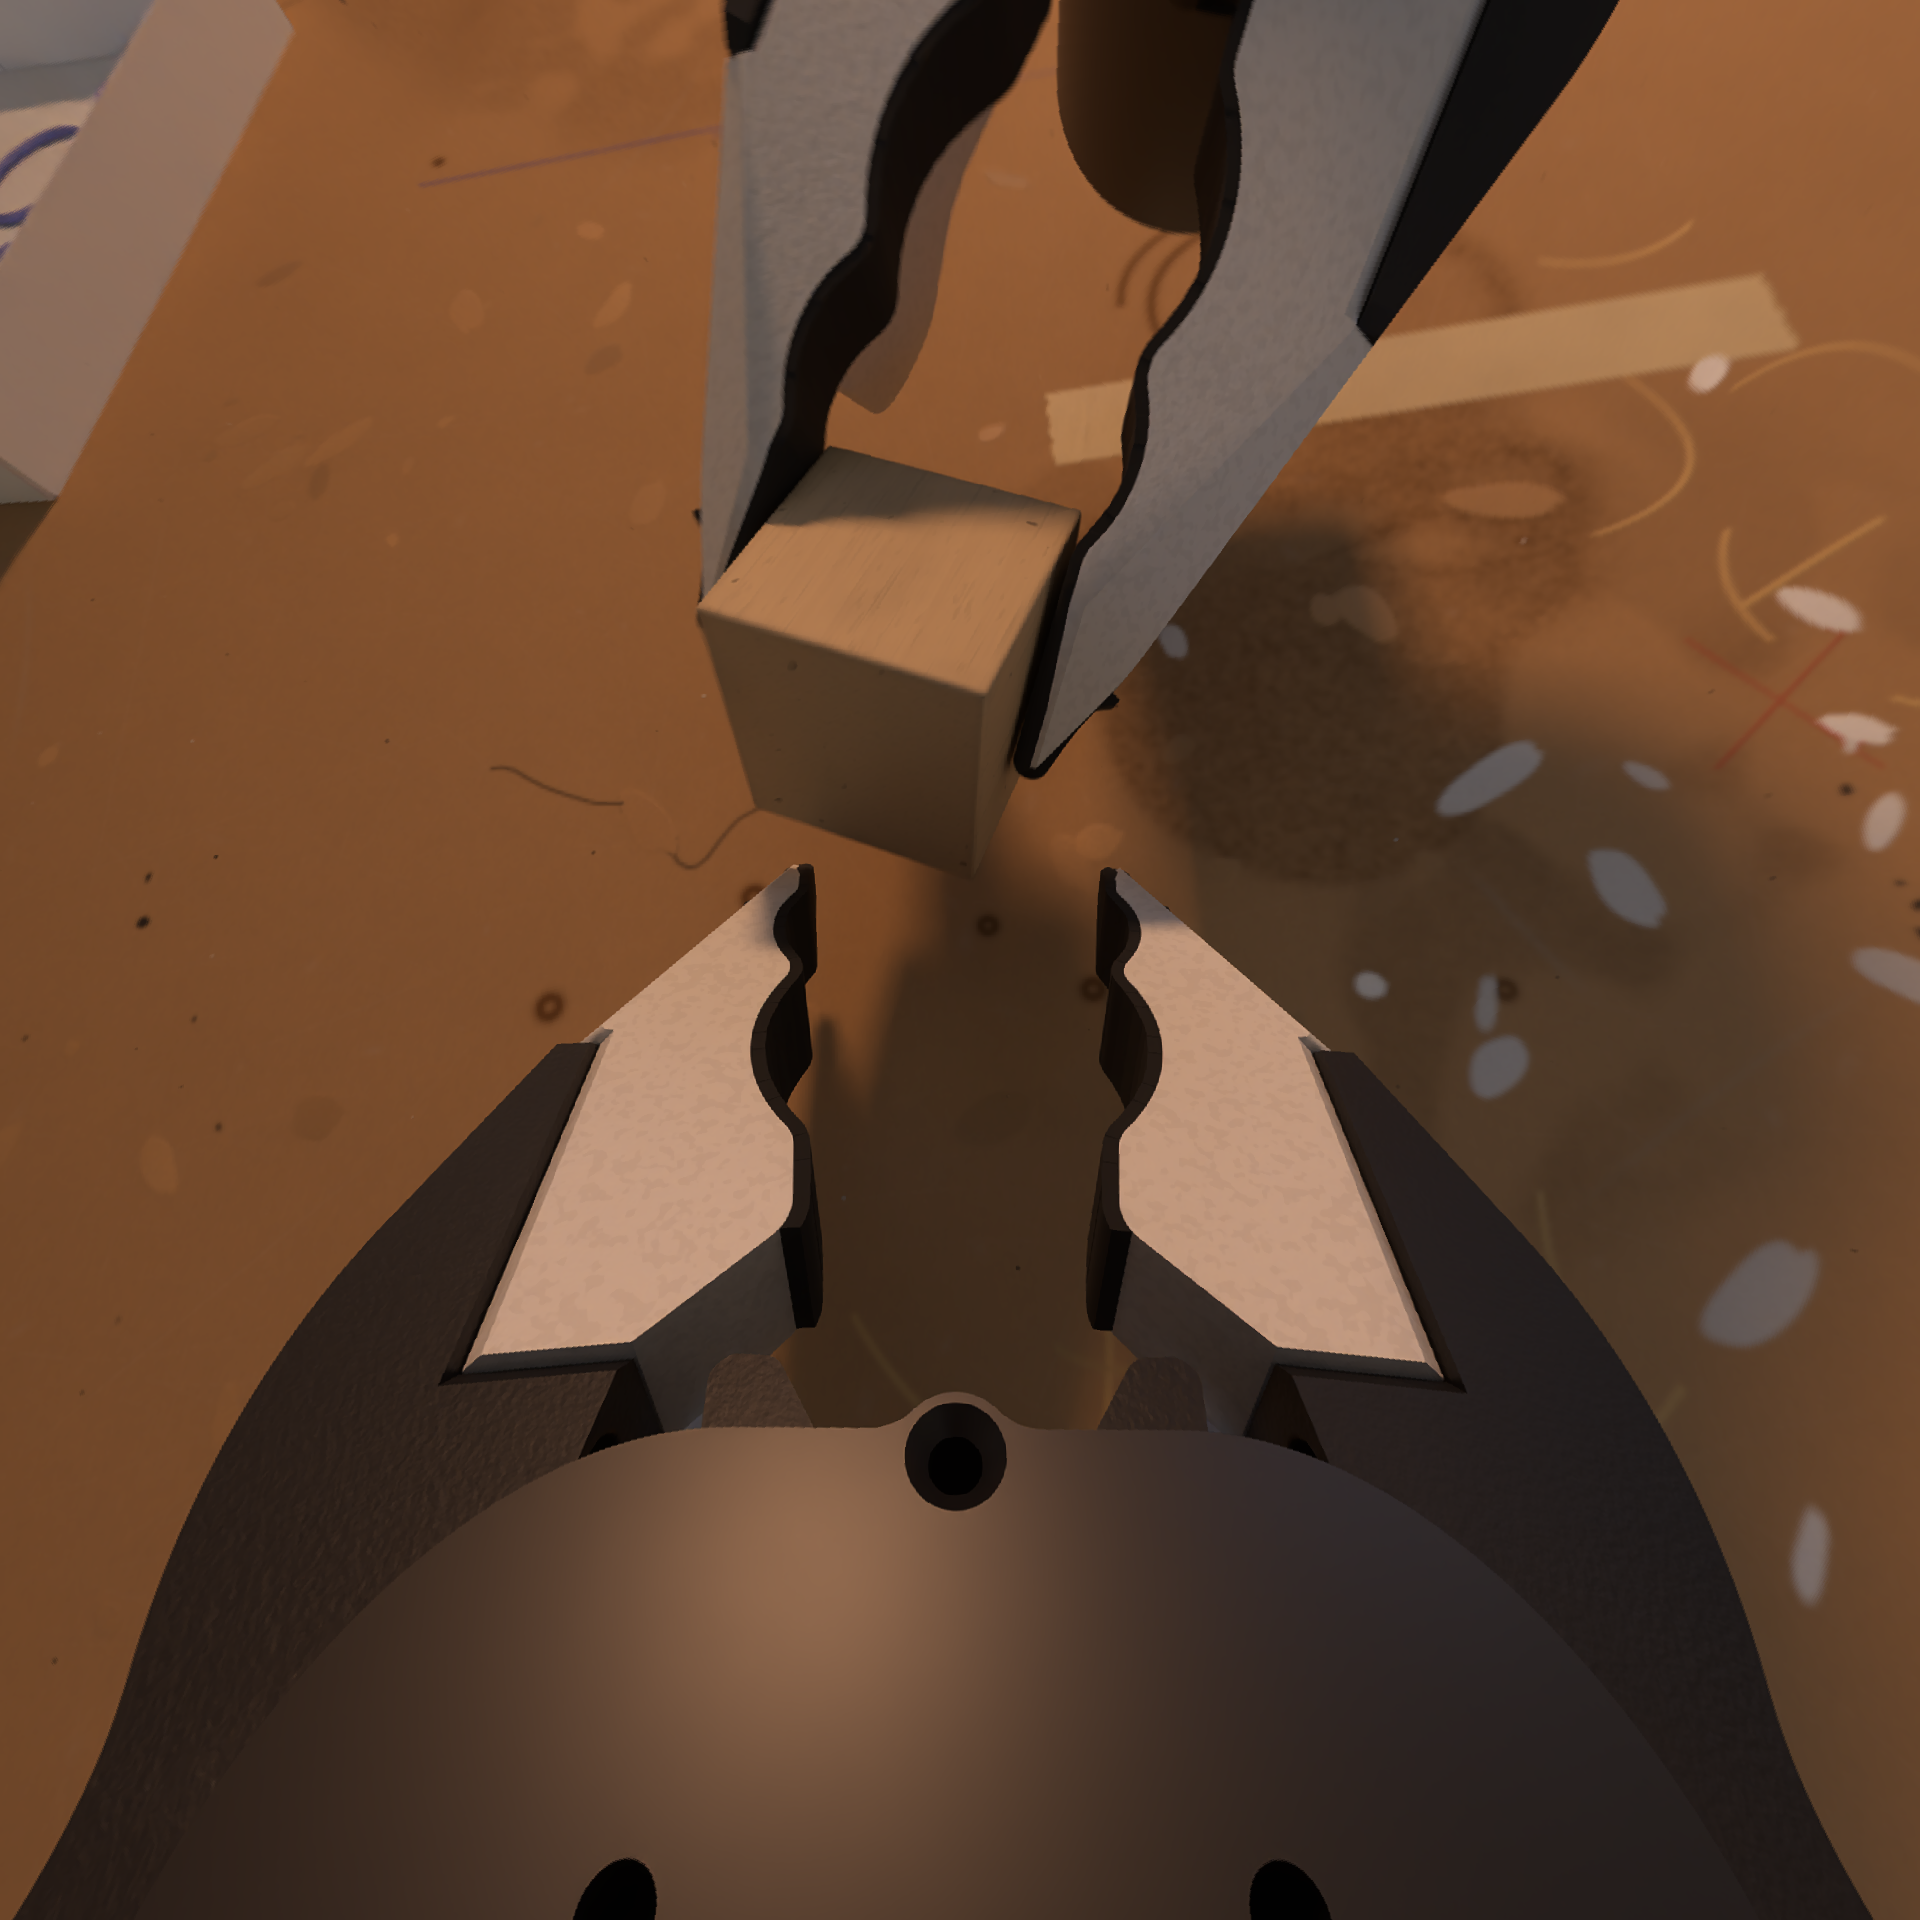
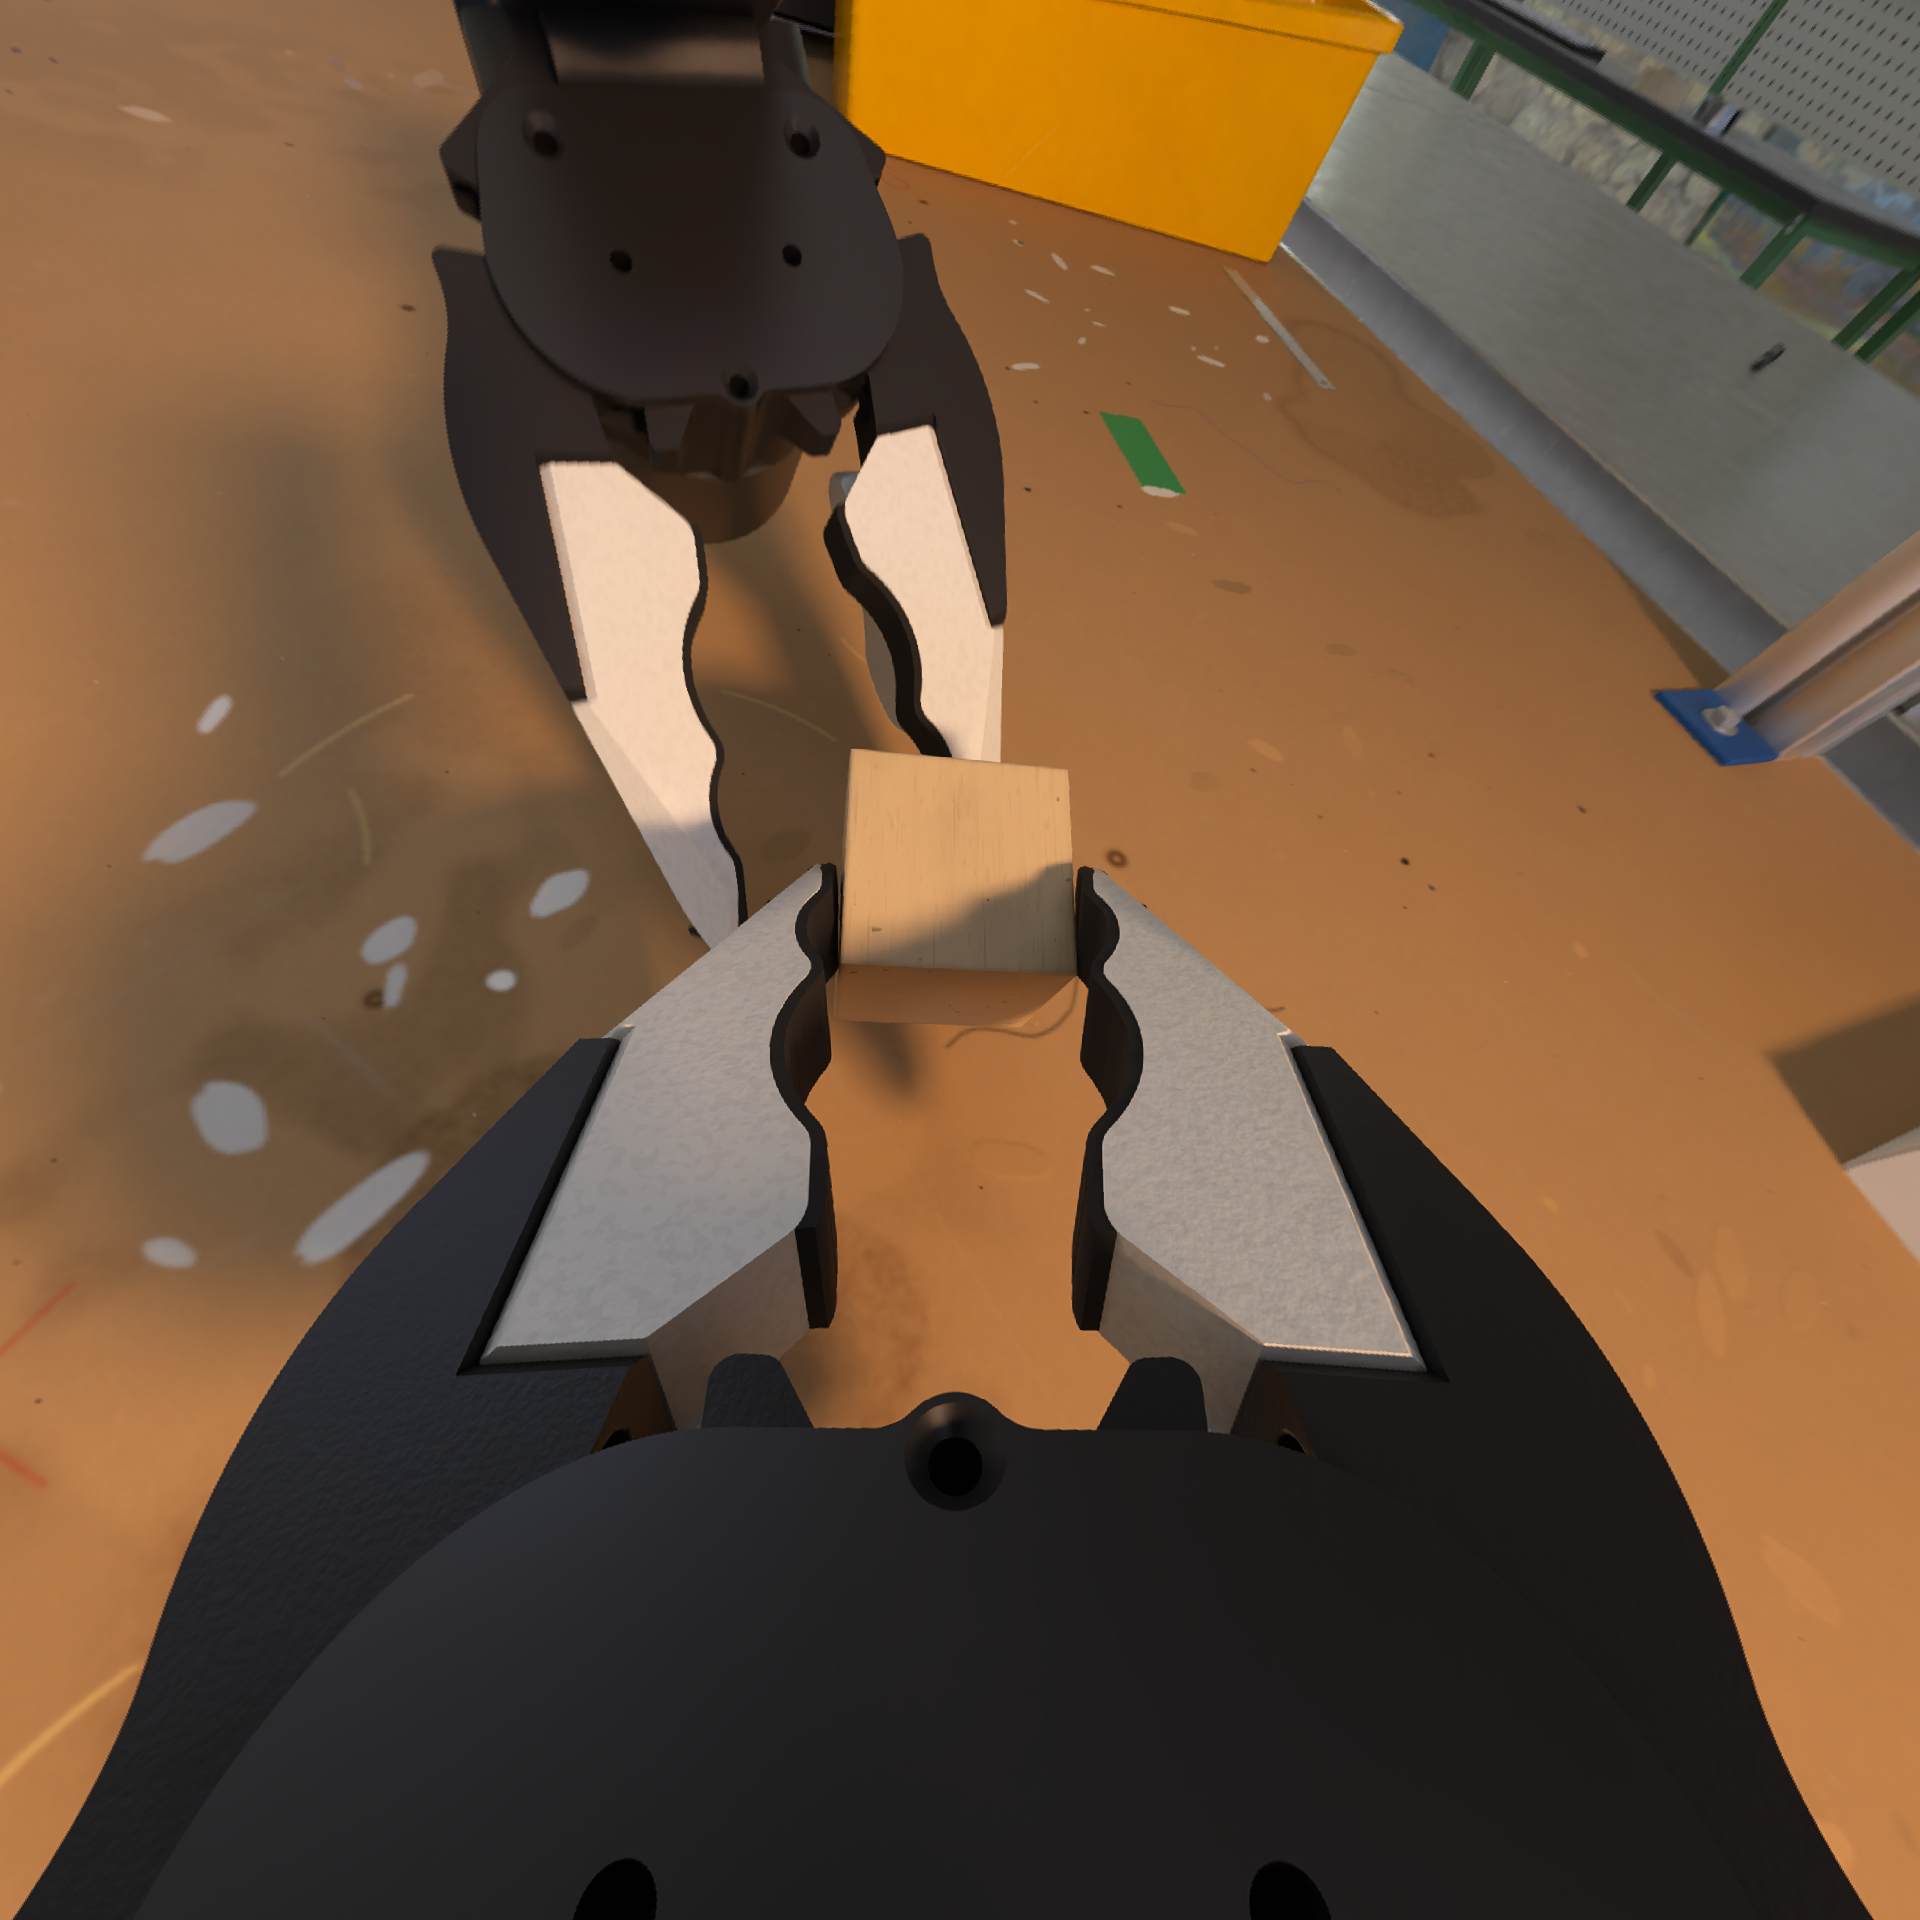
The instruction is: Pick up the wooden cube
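Right gripper [image 2: 954, 914], fingertips closed against opposite faces of the wooden cube [image 2: 956, 862], holds it. Left gripper [image 1: 954, 894], parted and empty, faces the cube just beyond its tips, apart

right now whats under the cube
The cube is clamped between the right gripper fingertips. Below it in the left wrist view lies bare table with a dark shadow. The cube's bottom face and the spot straight beneath it are hidden.

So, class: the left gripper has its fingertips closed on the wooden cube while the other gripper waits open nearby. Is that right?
Not quite. The right gripper grips the wooden cube, as the right wrist view shows; the left gripper waits open nearby.
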